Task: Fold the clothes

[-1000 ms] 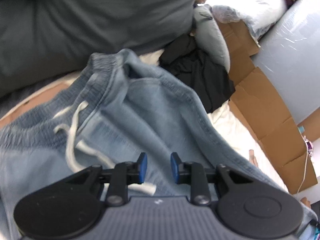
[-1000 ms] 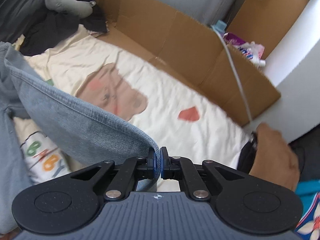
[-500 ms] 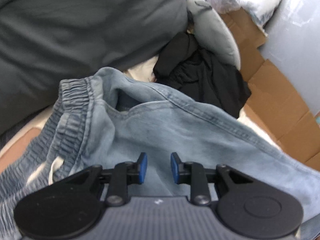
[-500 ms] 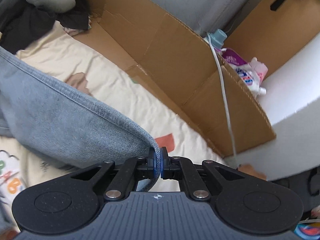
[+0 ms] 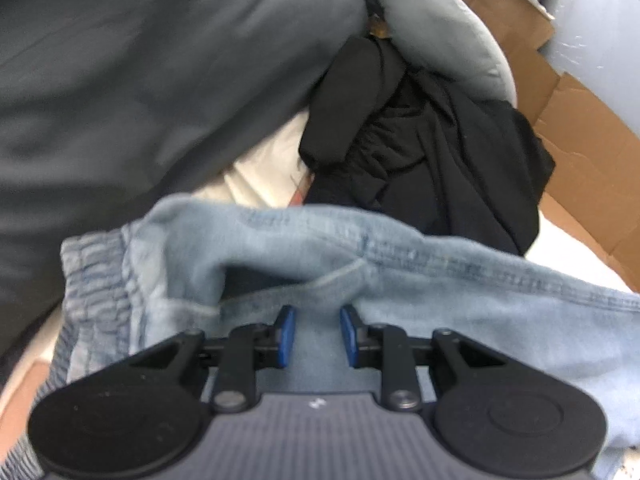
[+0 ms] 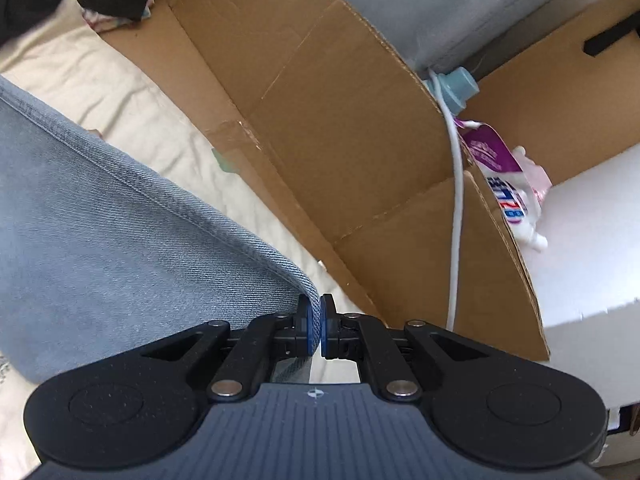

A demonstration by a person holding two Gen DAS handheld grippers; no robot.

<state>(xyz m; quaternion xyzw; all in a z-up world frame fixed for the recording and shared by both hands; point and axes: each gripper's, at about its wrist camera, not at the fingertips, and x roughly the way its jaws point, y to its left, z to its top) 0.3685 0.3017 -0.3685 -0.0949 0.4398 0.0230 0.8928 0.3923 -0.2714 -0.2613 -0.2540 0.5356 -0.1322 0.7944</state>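
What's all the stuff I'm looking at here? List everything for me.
denim pants: one pair, light blue, elastic waistband at left, draped across the bed, hem pinched at right
black garments: a heap, count unclear, beyond the pants
grey pillow: one, dark grey, far left
neck pillow: one, light grey, above the black heap
bedsheet: one, cream, under everything
cardboard: brown flattened panels along the bed's edge
white cable: one, over the cardboard
pouch: one, purple and white, behind the cardboard
bottle cap: one, pale blue
left gripper: black, blue pads, open over the pants
right gripper: black, shut on the hem
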